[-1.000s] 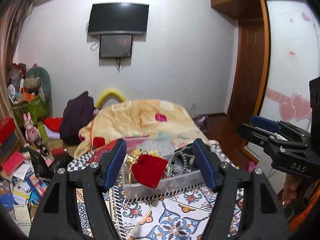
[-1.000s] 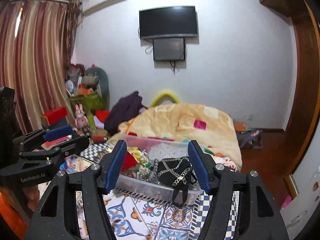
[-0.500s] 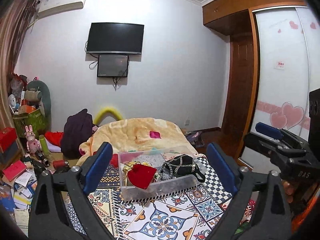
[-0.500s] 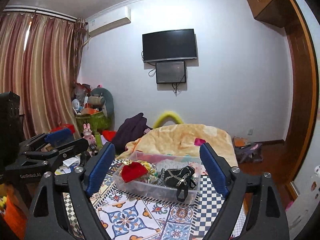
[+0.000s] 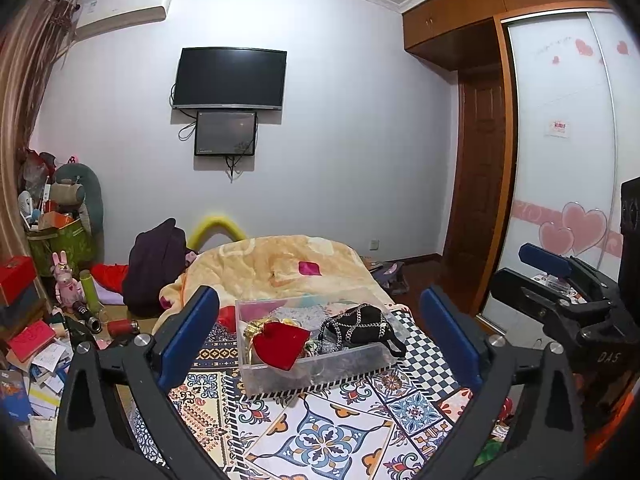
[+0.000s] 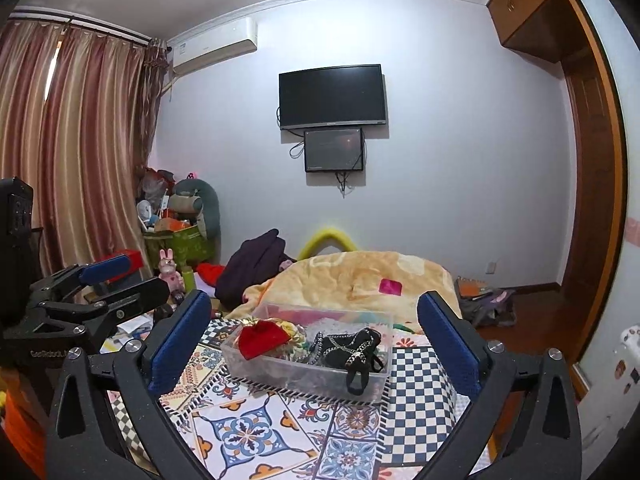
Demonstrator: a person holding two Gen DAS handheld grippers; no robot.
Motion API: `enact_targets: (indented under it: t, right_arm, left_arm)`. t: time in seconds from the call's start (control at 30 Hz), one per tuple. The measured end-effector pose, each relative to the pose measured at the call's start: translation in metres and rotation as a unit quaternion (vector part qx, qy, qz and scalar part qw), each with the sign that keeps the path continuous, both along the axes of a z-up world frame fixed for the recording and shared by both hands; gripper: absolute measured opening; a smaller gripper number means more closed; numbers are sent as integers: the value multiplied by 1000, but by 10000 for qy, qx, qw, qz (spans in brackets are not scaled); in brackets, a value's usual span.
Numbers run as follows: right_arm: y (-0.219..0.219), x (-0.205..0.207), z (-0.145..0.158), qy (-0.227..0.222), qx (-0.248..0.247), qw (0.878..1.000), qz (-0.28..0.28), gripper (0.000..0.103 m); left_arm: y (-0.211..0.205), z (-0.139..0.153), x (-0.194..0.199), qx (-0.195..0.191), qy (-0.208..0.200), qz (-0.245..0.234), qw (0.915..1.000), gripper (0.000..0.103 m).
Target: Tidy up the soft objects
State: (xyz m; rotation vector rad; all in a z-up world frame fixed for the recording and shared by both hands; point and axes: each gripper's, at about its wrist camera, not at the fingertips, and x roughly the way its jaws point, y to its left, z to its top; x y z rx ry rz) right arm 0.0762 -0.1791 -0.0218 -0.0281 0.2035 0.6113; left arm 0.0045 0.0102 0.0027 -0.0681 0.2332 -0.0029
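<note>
Both grippers, left (image 5: 318,340) & right (image 6: 314,338), are held wide, empty, above cloth (image 5: 332,436). Pouch (image 5: 280,344) & bag (image 5: 358,326) are seen in bin (image 5: 320,372); step can't be told.

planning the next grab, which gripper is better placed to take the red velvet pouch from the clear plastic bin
Left, probably. The red velvet pouch lies at the clear plastic bin's left end, nearer the open left gripper; the open right gripper faces the black chain-strap bag.
</note>
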Motion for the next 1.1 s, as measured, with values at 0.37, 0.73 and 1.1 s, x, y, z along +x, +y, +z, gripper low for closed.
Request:
enact_targets:
  t: [0.37,0.73,1.1]
  right_arm:
    - [-1,1,-1,-10,1,10000,9,103]
    - [-4,2,-1,25,27,10000,-2,103]
    - [-6,3,-1,12,45,10000,-14,103]
  left_arm:
    - [1,-1,-2,-6,-20,2,10000,102]
    - [0,0,-3,-6,-29,18,10000,103]
    - [-4,-1,-3,-28,-33,7,10000,103]
